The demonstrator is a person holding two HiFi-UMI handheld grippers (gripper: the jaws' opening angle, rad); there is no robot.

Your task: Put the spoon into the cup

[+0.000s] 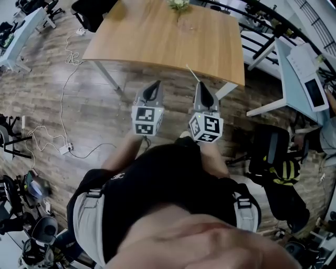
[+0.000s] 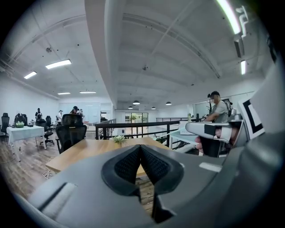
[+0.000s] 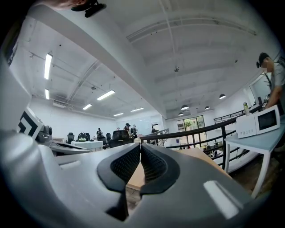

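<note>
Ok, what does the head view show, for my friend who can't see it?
Seen from above, a person holds the left gripper and right gripper, both shut and empty, pointed at a wooden table. A small plant sits at its far edge.

Table ahead (plant on it)

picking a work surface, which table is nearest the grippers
The wooden table, just beyond the shut jaws of the left gripper and right gripper; the white desks lie off to the sides.
</note>
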